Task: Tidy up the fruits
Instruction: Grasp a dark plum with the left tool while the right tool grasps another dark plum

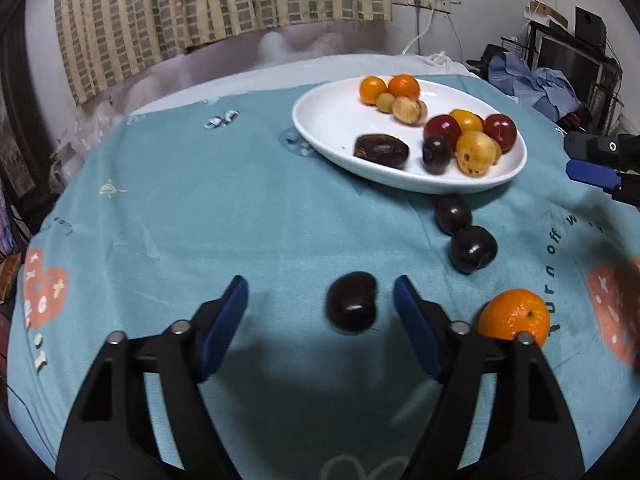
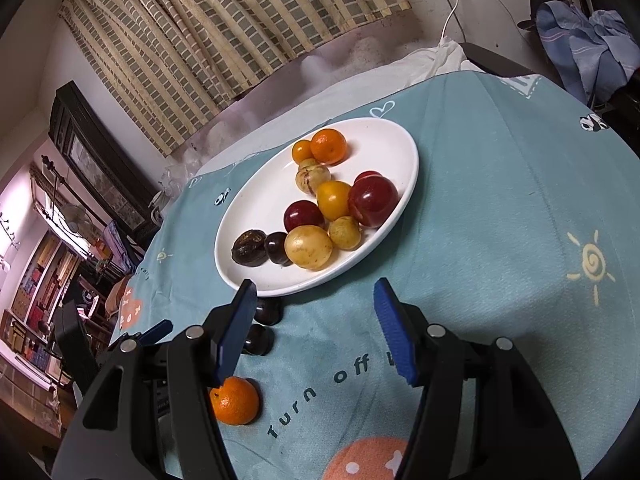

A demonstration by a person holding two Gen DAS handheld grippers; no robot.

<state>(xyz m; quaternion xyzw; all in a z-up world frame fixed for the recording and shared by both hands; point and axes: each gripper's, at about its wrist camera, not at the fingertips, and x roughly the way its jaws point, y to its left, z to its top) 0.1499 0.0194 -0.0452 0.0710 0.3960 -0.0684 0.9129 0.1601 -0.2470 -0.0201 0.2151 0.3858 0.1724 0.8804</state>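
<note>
A white oval plate [image 1: 332, 120] [image 2: 256, 208] on the teal cloth holds several fruits: oranges, red and dark plums, yellow fruits. My left gripper [image 1: 320, 292] is open, its blue pads on either side of a dark plum [image 1: 352, 307] lying on the cloth, not touching it. Two more dark plums [image 1: 453, 213] [image 1: 473, 249] lie near the plate's front rim; they also show in the right wrist view [image 2: 269, 311] [image 2: 258, 340]. An orange [image 1: 516, 316] [image 2: 236, 400] lies on the cloth. My right gripper [image 2: 314, 292] is open and empty, just in front of the plate.
The teal printed tablecloth [image 1: 200, 220] covers a round table. A curtain [image 1: 180, 12] hangs behind it. Blue clothes [image 1: 532, 84] and dark equipment stand at the far right. My right gripper's blue tip [image 1: 592, 174] shows at the right edge of the left wrist view.
</note>
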